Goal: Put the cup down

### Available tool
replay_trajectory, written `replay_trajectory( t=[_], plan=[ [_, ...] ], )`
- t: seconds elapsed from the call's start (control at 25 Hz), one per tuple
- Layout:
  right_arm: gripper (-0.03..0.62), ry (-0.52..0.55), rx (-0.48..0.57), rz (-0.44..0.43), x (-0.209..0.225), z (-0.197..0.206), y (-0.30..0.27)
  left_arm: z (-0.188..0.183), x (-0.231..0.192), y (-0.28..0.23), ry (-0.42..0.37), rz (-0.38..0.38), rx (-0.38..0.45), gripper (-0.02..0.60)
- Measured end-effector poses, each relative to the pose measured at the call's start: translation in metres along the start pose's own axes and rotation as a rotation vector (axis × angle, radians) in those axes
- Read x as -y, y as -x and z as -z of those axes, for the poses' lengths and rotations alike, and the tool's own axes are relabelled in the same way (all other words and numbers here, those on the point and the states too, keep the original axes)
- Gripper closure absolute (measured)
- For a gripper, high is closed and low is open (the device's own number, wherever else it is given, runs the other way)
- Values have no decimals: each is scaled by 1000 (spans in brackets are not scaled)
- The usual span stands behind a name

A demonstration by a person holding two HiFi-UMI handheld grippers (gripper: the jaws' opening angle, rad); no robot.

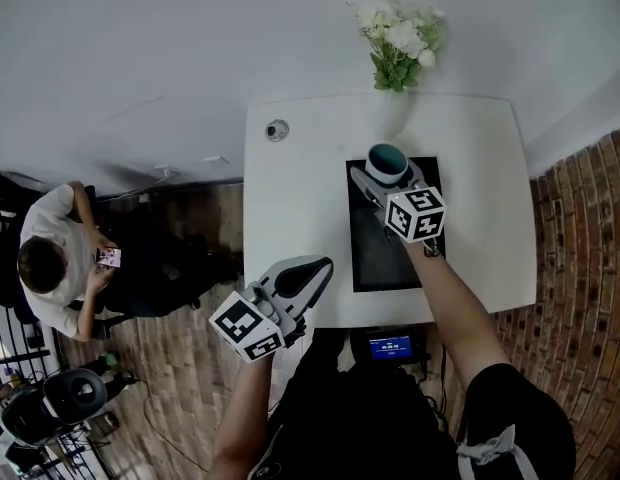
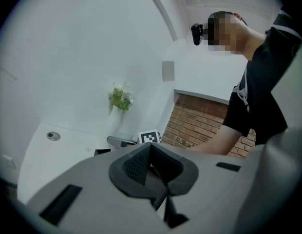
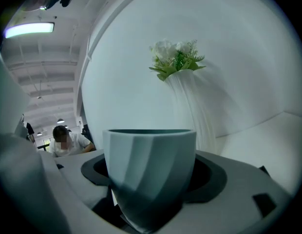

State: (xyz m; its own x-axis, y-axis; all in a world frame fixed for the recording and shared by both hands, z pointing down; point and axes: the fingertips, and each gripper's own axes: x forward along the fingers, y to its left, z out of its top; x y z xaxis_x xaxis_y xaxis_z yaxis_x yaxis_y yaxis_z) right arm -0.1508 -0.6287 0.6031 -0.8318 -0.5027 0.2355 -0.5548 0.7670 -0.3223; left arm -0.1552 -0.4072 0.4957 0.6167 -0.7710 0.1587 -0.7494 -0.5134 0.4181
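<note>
Black shirt [image 1: 375, 413], grey left tool [image 1: 318, 268]

Cup [image 3: 148, 179]: smooth, matt, faceted wall, ceramic-looking.
Bench [image 1: 290, 218]: white, smooth, faint sheen.
Mat [image 1: 375, 258]: black, matt.
Floor [image 1: 180, 368]: wood planks.
Wall [image 1: 585, 298]: rough brick.
Left hand-held gripper [image 2: 151, 152]: matt grey plastic; dark pads [image 2: 135, 165] finely ribbed.
Shirt [image 1: 390, 418]: black cloth.

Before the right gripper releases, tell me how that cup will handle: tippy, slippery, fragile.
The cup narrows toward its base, so it may tip if nudged near the rim. Its smooth, faceted wall looks rigid and possibly slick in the right gripper. It appears empty, so probably light.
</note>
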Motion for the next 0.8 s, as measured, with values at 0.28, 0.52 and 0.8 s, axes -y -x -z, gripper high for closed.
replay_trajectory(
  t=[0.28,0.52,0.8],
  plan=[
    [192,188,27,4,-5,4,-22,7,-5,3,15,-21,-17,574],
    [192,317,-12,6,-16,21,0,4,0,5,9,-19,-17,574],
    [192,343,-92,12,-15,28,0,4,7,10,-4,-20,-11,574]
  ],
)
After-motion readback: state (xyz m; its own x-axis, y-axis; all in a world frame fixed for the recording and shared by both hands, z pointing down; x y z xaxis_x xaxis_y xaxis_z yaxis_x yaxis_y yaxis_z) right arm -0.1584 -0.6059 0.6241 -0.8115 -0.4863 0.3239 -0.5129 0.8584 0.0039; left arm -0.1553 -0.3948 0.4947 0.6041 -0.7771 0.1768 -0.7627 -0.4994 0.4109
